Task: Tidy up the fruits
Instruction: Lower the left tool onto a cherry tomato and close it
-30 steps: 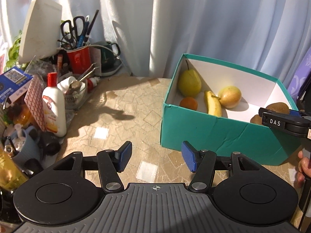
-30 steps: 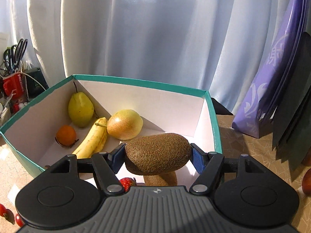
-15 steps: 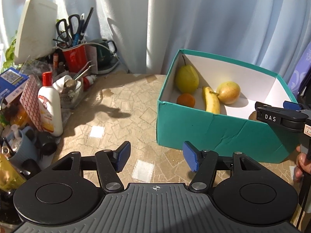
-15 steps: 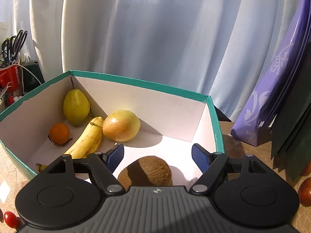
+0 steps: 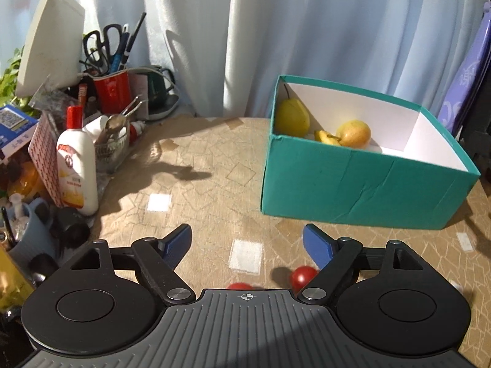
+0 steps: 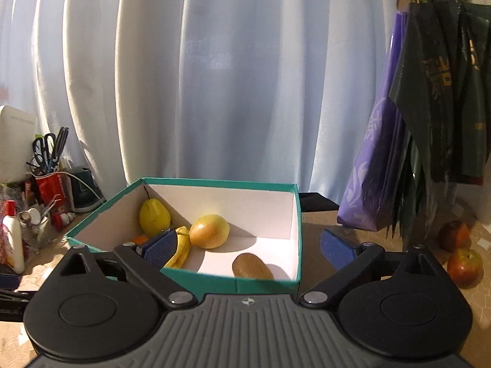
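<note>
Cherry tomatoes: two small red fruits [image 5: 303, 277] [image 5: 239, 285] lay on the tabletop [image 5: 196, 190] outside the box, right at the base of the left tongs' view, the right-hand one tucked under the inner edge of the right finger.
Direction from left tongs [image 5: 247, 242]: about 5 and 6 o'clock, below the fingertips; being round, they gave no long axis to line up on.
Left tongs state: empty, jaws opening, pads touching nothing.
Nearer hand: judged the left.
Teal box [image 5: 362, 190]: at 1 o'clock from the left tongs, holding pear [image 5: 291, 116], banana [image 5: 328, 137] and yellow apple [image 5: 353, 133].
Kiwi [image 6: 252, 266]: lay in the box's near right corner.
Right tongs [image 6: 248, 247]: empty, jaws opening wide.
Red apples [image 6: 465, 265]: on the tabletop at 3 o'clock from the right tongs.
</note>
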A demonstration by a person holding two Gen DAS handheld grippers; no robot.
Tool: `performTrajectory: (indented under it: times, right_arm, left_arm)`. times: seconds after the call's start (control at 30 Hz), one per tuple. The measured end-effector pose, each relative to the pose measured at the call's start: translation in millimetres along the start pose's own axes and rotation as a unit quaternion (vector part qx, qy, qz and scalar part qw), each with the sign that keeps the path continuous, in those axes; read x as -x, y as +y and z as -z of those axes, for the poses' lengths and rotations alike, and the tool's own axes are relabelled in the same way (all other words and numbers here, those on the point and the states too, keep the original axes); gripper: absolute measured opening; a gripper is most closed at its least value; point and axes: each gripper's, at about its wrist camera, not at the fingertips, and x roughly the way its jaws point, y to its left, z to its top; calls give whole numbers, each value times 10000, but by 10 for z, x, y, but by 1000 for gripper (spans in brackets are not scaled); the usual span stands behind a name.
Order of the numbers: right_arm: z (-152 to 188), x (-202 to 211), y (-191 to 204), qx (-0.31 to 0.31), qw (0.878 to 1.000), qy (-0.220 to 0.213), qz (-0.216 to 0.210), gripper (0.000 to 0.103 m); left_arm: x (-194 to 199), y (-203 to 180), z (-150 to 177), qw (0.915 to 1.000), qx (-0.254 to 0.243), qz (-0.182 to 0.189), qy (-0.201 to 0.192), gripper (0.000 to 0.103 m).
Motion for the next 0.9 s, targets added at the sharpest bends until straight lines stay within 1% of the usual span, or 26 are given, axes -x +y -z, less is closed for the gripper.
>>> performTrajectory:
  times: [0.1,0.23,0.3,0.33,0.43,0.6,0.67,0.83,0.9]
  right_arm:
    - [161,237,33,1,9999,143,-8,100]
    - [318,413,47,51,9990,446,56,100]
    - [373,469,52,11,9984,548,111,100]
    - [392,481,54,-2,9982,588,132,100]
    - [419,482,64,-29,9972,711,209,100]
    - [436,510,95,21,9969,761,215,100]
    - [440,506,112,38,9967,787,193,100]
    - [449,467,172,99,9961,875,105,100]
    - [444,457,195,125,9960,886,73,100]
  left_arm:
    - [22,25,193,9997,-243,11,-91,85]
    - [8,-18,377,9977,-600,176,-253,85]
    - [-43,-57,426,9967,-748,184,-239,84]
    - [-74,-65,440,9967,-761,179,-206,83]
    - [-175,-23,469,9980,-589,229,-30,80]
    - [-298,23,509,9983,-527,185,171,72]
    - [-325,53,513,9985,-423,232,243,70]
    - [-355,59,527,9985,-399,231,309,61]
    - [-364,60,532,9985,-373,236,330,60]
